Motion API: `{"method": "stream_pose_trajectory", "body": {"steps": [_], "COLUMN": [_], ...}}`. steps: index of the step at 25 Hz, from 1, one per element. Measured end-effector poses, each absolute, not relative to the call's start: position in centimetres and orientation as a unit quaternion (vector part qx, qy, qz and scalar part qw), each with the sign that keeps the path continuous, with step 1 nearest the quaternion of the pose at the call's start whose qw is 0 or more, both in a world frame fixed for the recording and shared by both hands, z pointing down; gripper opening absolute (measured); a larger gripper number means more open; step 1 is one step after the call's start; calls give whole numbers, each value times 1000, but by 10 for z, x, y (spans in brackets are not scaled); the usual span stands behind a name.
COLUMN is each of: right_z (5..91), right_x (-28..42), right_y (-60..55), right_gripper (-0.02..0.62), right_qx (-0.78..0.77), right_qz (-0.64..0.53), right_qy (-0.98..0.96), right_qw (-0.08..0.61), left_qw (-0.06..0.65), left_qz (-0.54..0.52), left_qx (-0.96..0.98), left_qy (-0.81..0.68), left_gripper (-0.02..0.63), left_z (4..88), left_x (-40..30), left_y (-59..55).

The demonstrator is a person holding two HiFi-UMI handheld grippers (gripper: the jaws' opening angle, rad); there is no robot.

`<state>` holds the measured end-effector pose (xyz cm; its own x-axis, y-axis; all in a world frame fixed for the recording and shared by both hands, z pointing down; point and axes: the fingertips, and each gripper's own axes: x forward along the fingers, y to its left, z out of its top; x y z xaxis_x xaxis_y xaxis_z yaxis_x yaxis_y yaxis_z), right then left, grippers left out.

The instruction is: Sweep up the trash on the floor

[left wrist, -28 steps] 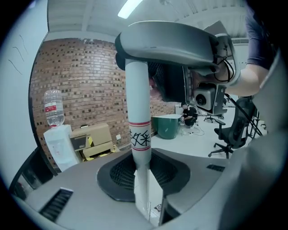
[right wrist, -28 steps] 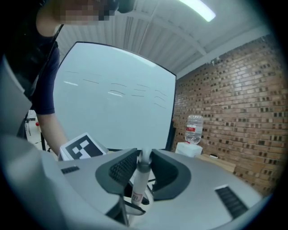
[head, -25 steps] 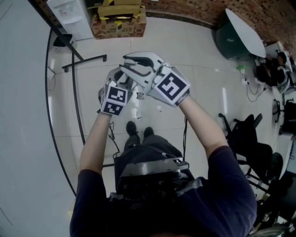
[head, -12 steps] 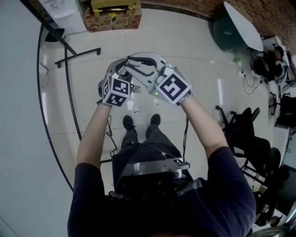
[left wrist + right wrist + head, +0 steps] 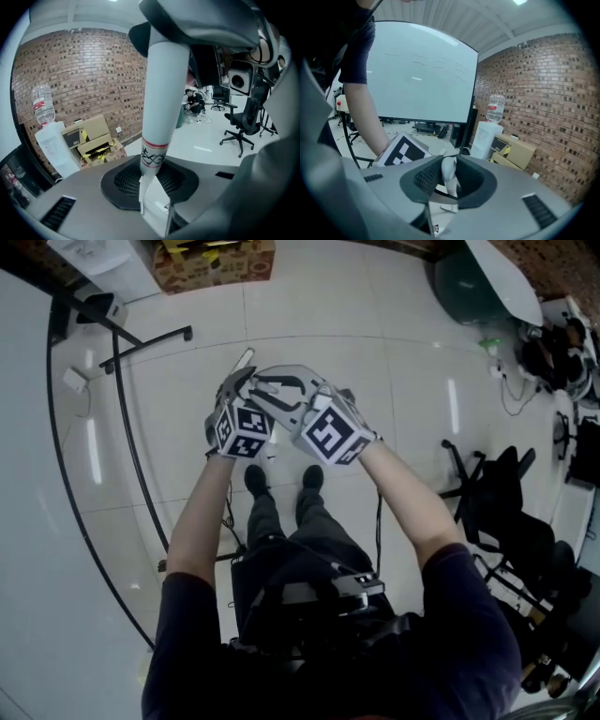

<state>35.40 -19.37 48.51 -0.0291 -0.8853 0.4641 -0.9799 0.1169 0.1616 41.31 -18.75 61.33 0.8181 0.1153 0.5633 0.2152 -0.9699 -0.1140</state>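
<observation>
A white broom handle [image 5: 161, 93] with a red band runs up between the pads of my left gripper [image 5: 154, 183], which is shut on it. My right gripper [image 5: 447, 180] is shut on the same handle [image 5: 449, 171] higher up, near its rounded end. In the head view both grippers are pressed close together above the person's shoes [image 5: 255, 476]: the left gripper [image 5: 234, 390] and the right gripper [image 5: 277, 385]. The handle's white tip [image 5: 246, 357] pokes out beyond them. The broom head and the trash on the floor are hidden.
A cardboard box [image 5: 211, 263] and a water dispenser [image 5: 94, 259] stand by the brick wall [image 5: 84, 75]. A black stand [image 5: 141, 348] lies to the left. Office chairs [image 5: 497, 512] and a green bin [image 5: 469, 287] are on the right.
Both grippers have come down together with the handle, toward the person's feet. The small white scraps seen on the floor earlier are now covered by the grippers.
</observation>
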Motion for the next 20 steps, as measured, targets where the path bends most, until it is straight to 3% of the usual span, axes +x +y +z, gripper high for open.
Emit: {"method": "stream_pose_trajectory", "body": {"steps": [20], "right_z": [531], "right_x": [339], "right_y": [-102], "right_gripper": [110], "right_qx": [629], "right_qz": [185], "right_qy": [-731], "right_qw": [191], "left_qw": [5], "left_qz": [-341], "left_qx": [-926], "left_qy": [-163], "left_gripper": [118], "left_z": [662], "left_x": [399], "left_y": [-90]}}
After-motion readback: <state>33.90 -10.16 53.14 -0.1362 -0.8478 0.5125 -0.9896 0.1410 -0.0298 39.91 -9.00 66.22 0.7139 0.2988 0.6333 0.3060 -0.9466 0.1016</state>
